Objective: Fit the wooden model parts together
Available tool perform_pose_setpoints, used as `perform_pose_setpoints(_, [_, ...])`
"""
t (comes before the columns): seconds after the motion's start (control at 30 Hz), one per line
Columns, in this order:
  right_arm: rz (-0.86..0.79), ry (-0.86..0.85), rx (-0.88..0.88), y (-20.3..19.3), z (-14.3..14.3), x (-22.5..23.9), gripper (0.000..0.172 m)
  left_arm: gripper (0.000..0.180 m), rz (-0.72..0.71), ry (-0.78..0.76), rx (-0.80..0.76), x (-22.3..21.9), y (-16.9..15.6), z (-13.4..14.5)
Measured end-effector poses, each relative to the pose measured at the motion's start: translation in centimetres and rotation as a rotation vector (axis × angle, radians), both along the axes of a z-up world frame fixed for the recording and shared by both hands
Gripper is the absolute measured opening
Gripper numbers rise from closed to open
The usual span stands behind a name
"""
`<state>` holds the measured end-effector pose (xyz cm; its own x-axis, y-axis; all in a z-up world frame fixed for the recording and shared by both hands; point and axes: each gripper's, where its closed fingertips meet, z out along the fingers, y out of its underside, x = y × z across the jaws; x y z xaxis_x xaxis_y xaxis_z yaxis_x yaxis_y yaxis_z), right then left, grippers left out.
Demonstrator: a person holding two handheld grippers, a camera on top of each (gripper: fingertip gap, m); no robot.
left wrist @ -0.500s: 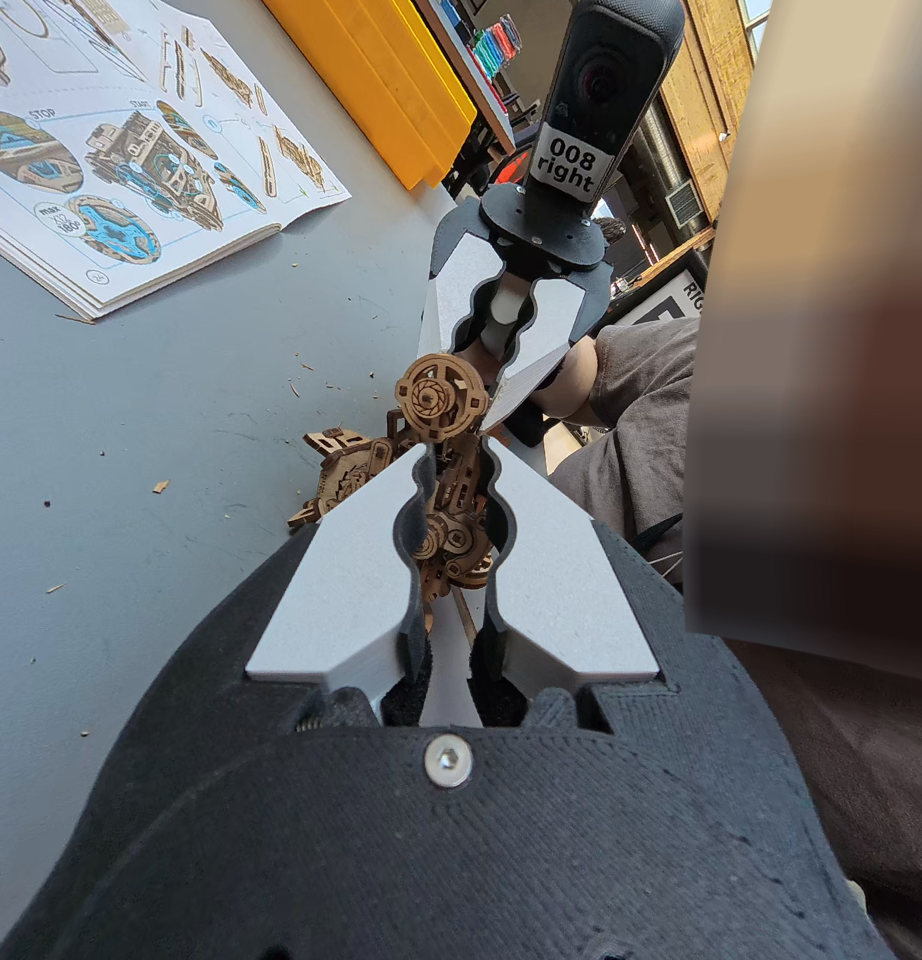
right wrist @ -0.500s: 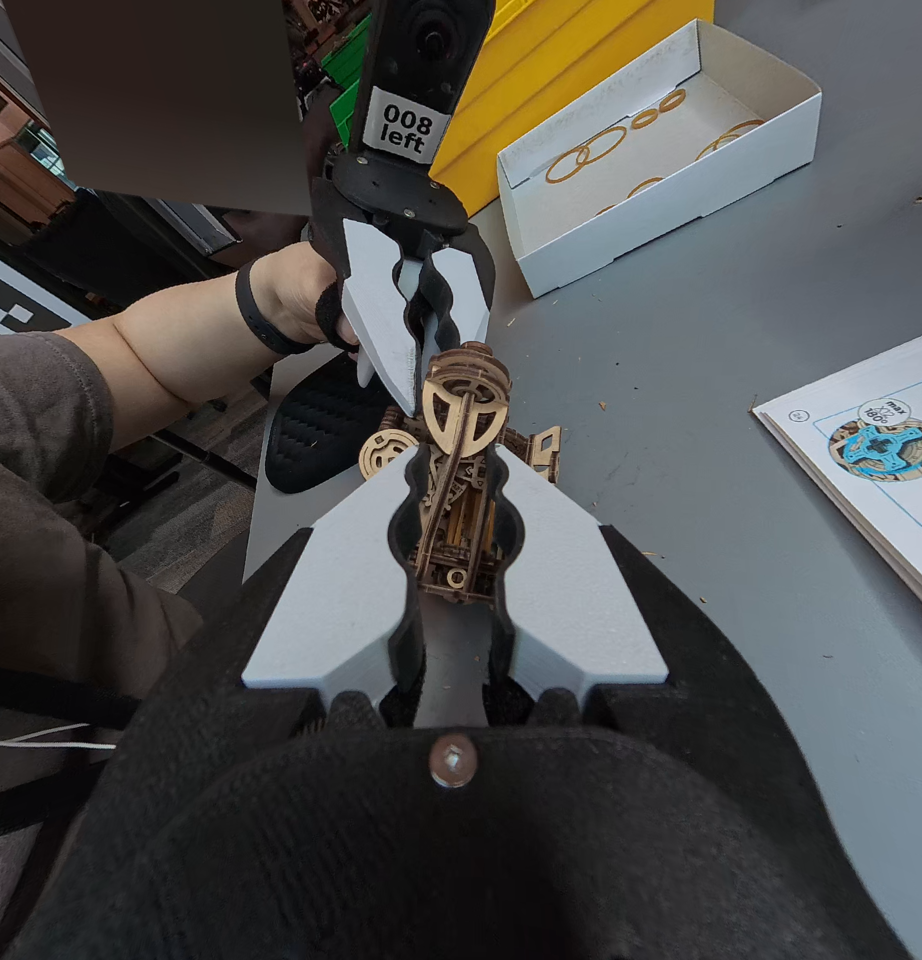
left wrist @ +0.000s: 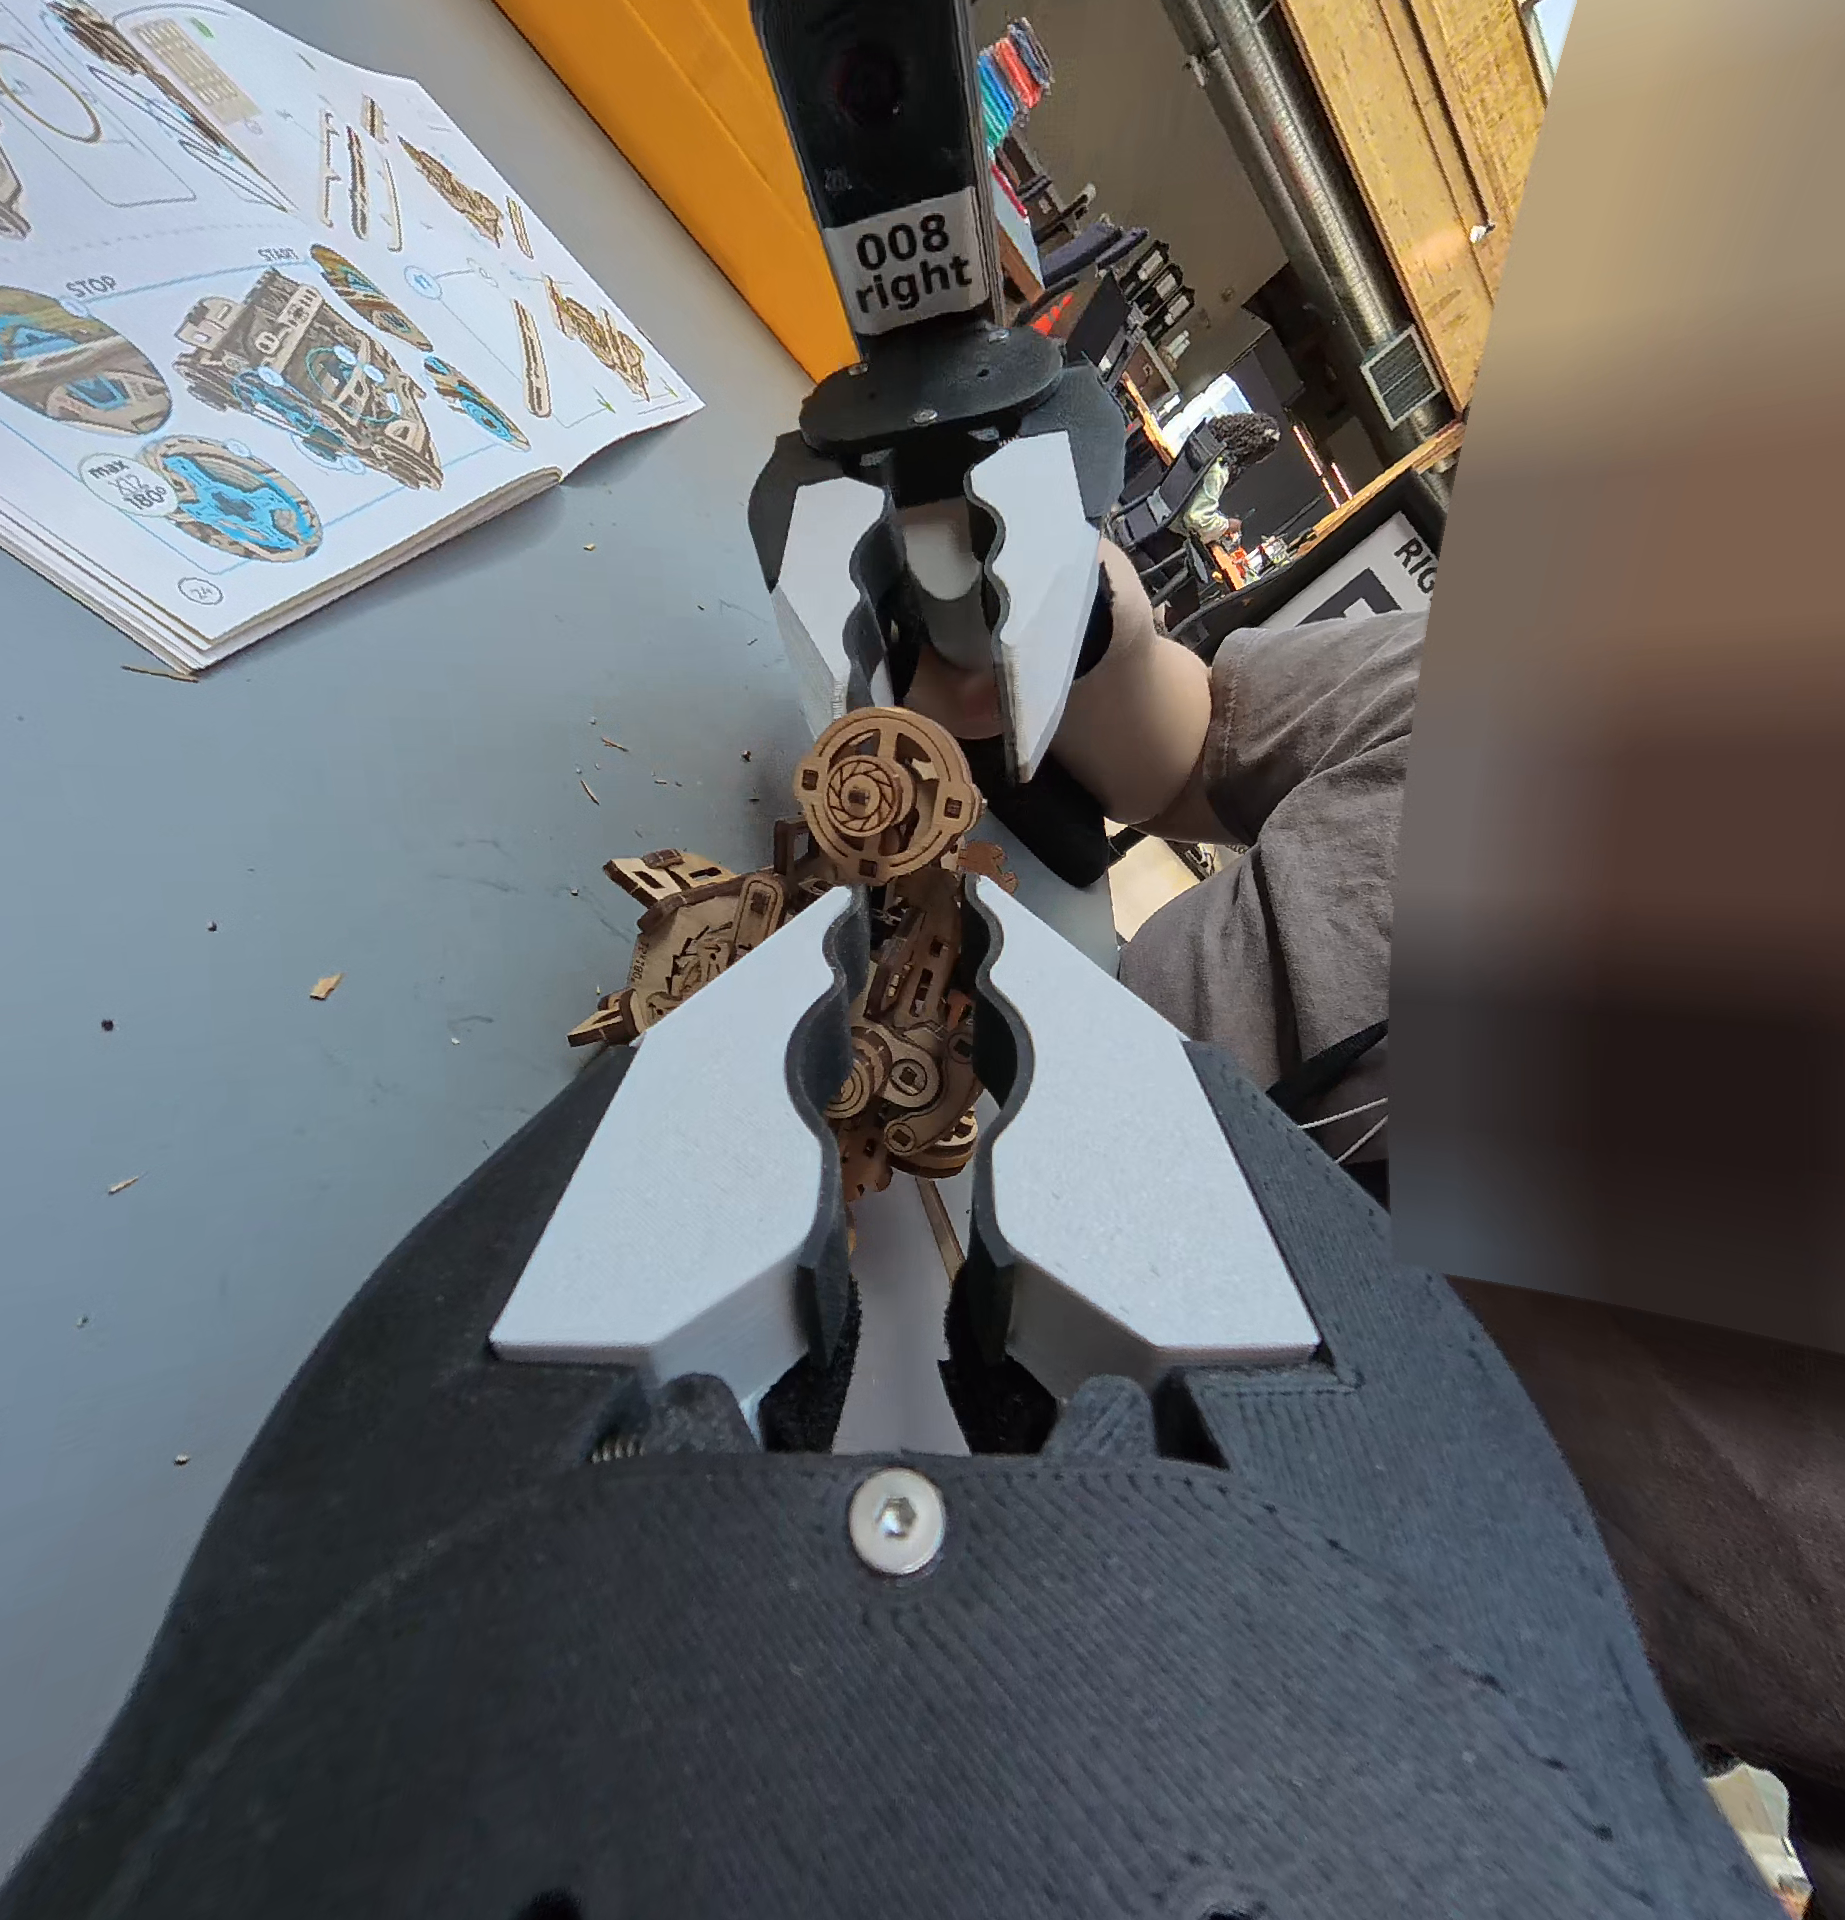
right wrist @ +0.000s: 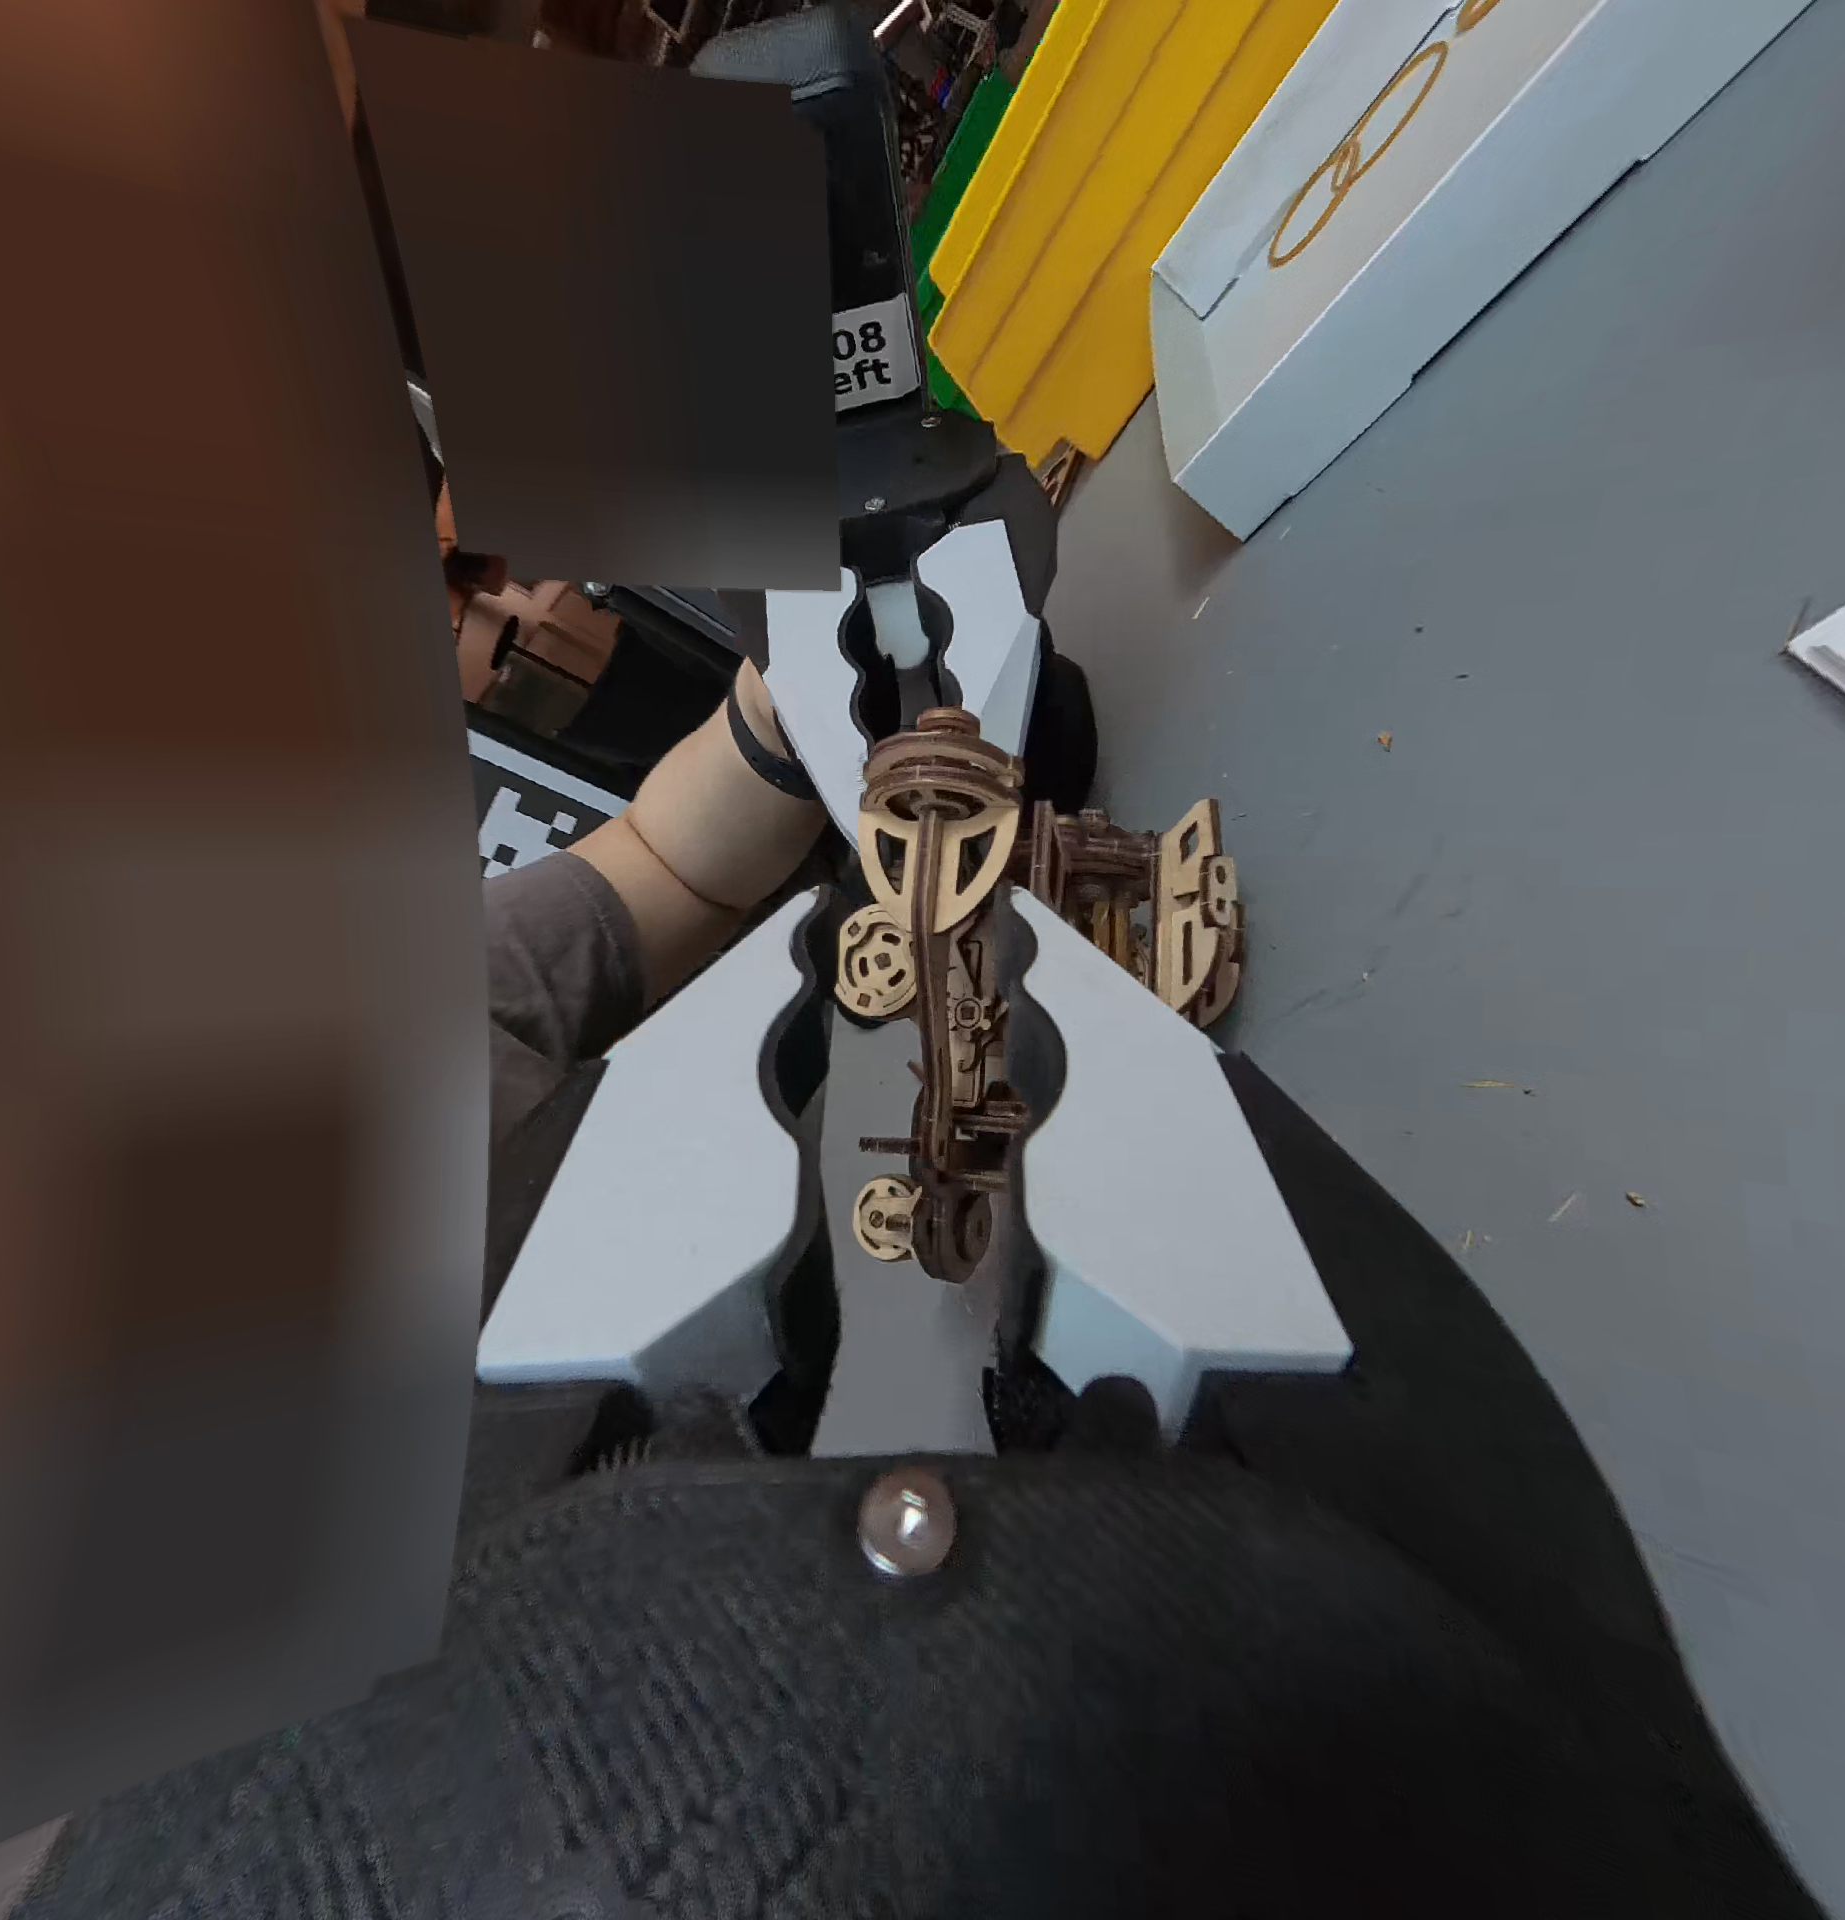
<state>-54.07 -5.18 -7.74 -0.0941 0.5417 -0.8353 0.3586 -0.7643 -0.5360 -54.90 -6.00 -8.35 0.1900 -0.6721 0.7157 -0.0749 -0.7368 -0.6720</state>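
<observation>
Smooth grey tabletop (left wrist: pixel 274 1039), flecked with wood shavings, carries an open printed booklet (left wrist: pixel 274 343). Left gripper (left wrist: pixel 907 914), with matte grey scalloped fingers (left wrist: pixel 731 1091), clamps the laser-cut brown wooden model (left wrist: pixel 897 1049).

From the right wrist, the right gripper (right wrist: pixel 913 914) stands narrowly parted around that model (right wrist: pixel 949 1039); one finger (right wrist: pixel 1126 1122) touches it, the other stands clear. A second wooden assembly (right wrist: pixel 1178 914) lies beside it.

My left gripper (left wrist: pixel 905 894) has a black ribbed body, one silver screw (left wrist: pixel 895 1523) in the middle, and two pale grey fingers (left wrist: pixel 710 1143) with wavy black inner edges. My right gripper (left wrist: pixel 949 717) is built the same, topped by a black camera stalk bearing a white label (left wrist: pixel 913 272). I wear a grey-brown sleeve (left wrist: pixel 1302 831) and a black wristband (right wrist: pixel 762 753).
</observation>
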Motion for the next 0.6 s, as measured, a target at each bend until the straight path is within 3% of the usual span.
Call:
perform_pose_setpoints(0.47, [0.039, -0.12, 0.16, -1.0, -0.4, 0.2, 0.027, 0.015, 0.06, 0.008, 0.068, -0.2, -0.4, 0.1])
perform_pose_setpoints(0.6, [0.035, -0.064, 0.101, -2.1, -0.2, -0.1, 0.029, 0.015, 0.065, 0.005, 0.08, -0.1, -0.4, 0.1])
